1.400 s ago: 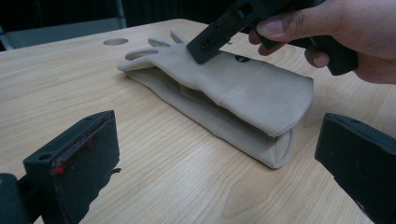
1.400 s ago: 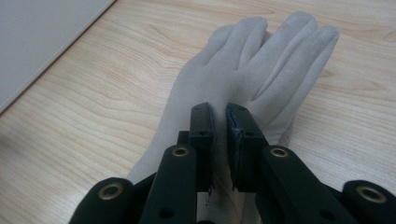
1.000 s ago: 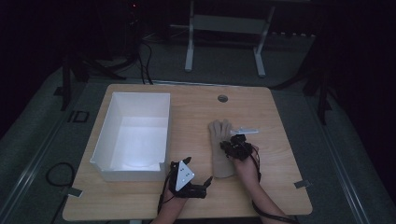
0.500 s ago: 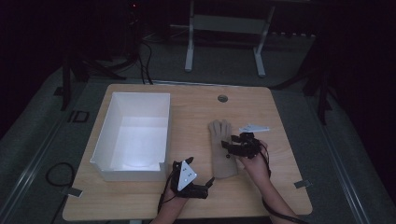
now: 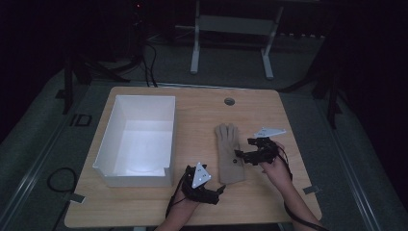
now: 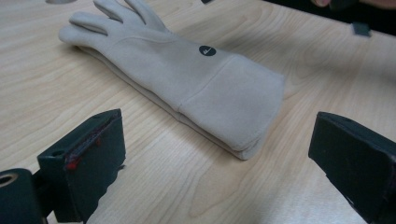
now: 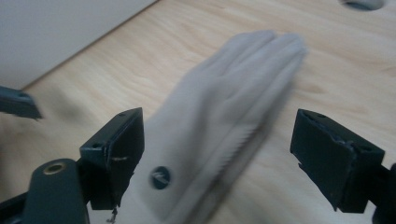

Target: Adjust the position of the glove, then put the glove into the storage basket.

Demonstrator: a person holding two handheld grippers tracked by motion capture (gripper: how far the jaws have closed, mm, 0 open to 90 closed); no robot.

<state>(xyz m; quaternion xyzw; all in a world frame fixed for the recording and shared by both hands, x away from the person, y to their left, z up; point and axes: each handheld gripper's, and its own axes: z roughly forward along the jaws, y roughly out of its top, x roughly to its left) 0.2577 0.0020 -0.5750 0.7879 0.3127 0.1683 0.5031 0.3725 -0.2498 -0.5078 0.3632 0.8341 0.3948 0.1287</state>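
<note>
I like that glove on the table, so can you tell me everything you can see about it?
The glove is beige and looks soft, like fleece, with a small dark round logo near the wide cuff. It lies flat on the wooden table, fingers close together and pointing away from the person, right of the white box. It looks like two gloves stacked. Nothing grips it.

Glove [image 5: 229, 153] flat on the table [image 5: 288, 103], to the right of the box [image 5: 139, 139]. Right gripper [image 5: 238, 156] just beside the glove's right edge, jaws wide apart. Left gripper [image 5: 219, 191] near the table's front edge, just before the glove's cuff. Small round hole [image 5: 229, 101] behind the glove.
</note>
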